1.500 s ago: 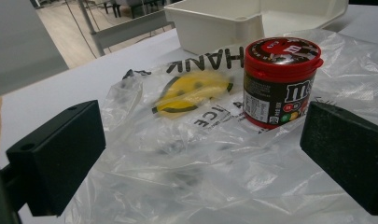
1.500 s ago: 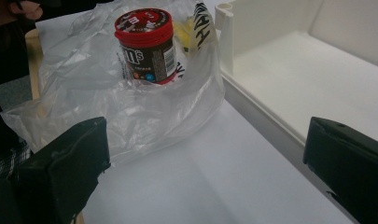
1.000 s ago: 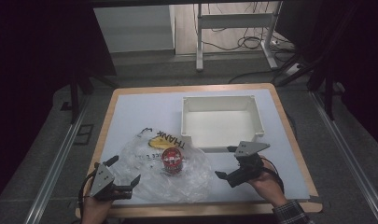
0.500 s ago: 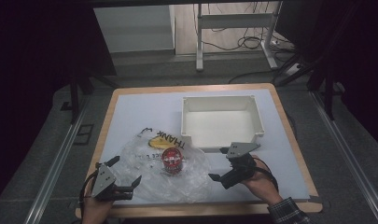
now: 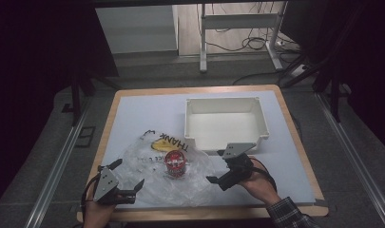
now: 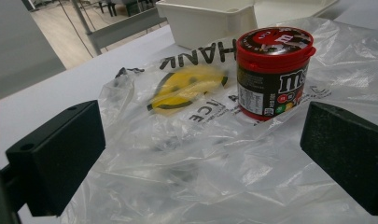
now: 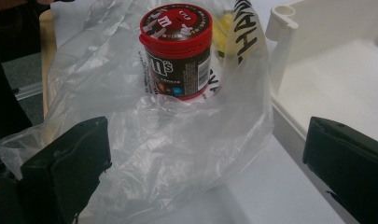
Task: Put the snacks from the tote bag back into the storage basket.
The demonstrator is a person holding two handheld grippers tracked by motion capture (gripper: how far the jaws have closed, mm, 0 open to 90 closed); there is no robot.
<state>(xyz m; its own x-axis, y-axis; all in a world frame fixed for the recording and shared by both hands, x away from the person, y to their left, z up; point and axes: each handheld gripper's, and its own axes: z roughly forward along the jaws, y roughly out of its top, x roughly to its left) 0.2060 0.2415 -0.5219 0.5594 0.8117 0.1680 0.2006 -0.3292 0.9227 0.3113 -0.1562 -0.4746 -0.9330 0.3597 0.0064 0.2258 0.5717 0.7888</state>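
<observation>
A clear plastic bag [image 5: 157, 168] with a yellow smiley and black lettering lies crumpled on the table's front left. A red-lidded chocolate candy jar [image 5: 175, 162] stands upright on the bag, and folds of plastic rise around its base. My left gripper [image 5: 128, 174] is open at the bag's front-left edge, and its jaws straddle the plastic [image 6: 177, 144] with the jar [image 6: 273, 74] ahead to the right. My right gripper [image 5: 216, 166] is open at the bag's right edge. In the right gripper view the jar [image 7: 177, 51] stands beyond a raised fold of the bag [image 7: 177, 154].
A white empty bin [image 5: 224, 124] sits at the centre right of the white table top [image 5: 138, 114], just behind my right gripper; its corner [image 7: 289, 28] is close on the right. The table's wooden front edge [image 5: 204, 210] runs near both hands.
My right gripper has moved left and a little toward the front, up to the bag's right edge. The left gripper, the bag and the jar have stayed in place.
</observation>
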